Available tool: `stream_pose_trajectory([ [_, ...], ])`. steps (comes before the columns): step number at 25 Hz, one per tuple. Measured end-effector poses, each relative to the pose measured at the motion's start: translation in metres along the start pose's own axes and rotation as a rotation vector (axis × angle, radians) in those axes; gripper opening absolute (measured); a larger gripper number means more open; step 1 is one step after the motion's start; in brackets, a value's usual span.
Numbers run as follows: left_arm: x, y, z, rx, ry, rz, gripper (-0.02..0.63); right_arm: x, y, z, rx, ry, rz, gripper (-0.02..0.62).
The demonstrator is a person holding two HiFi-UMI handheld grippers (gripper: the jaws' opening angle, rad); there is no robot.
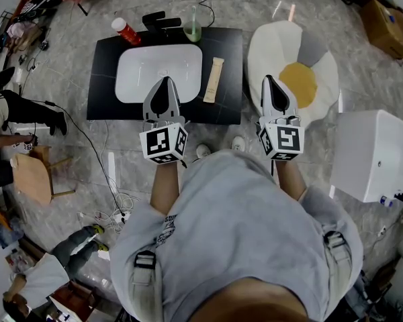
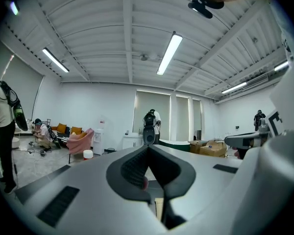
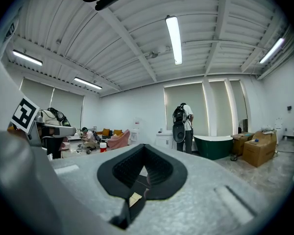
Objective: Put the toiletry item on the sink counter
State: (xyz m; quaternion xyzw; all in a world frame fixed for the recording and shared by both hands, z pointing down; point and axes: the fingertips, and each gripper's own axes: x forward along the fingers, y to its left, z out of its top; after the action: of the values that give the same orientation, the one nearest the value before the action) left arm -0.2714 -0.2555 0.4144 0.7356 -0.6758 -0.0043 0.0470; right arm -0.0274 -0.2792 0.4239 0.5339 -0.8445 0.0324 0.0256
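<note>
Toiletry item (image 1: 214,80): beige stick, lying flat on the black sink counter (image 1: 232,51), just right of the white basin (image 1: 138,69). Left gripper (image 1: 164,80) hovers over the basin's near edge, jaws pressed together, nothing between them; the stick is near, to its right. Right gripper (image 1: 268,79) is well right of the basin, off the counter, above a round rug (image 1: 322,69), jaws also together, empty. Red bottle (image 1: 126,31) behind the basin.

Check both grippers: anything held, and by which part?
Nothing is held. The left gripper and right gripper both have jaws together, empty; the beige tube lies on the black counter.
</note>
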Motion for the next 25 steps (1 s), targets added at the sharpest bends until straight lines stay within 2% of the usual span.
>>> stream_pose_trajectory([
  [25,-0.001,-0.0017,0.0085,0.008,-0.014,-0.017,0.005,-0.0008,0.0019,0.0053,-0.011,0.001,-0.004,0.004],
])
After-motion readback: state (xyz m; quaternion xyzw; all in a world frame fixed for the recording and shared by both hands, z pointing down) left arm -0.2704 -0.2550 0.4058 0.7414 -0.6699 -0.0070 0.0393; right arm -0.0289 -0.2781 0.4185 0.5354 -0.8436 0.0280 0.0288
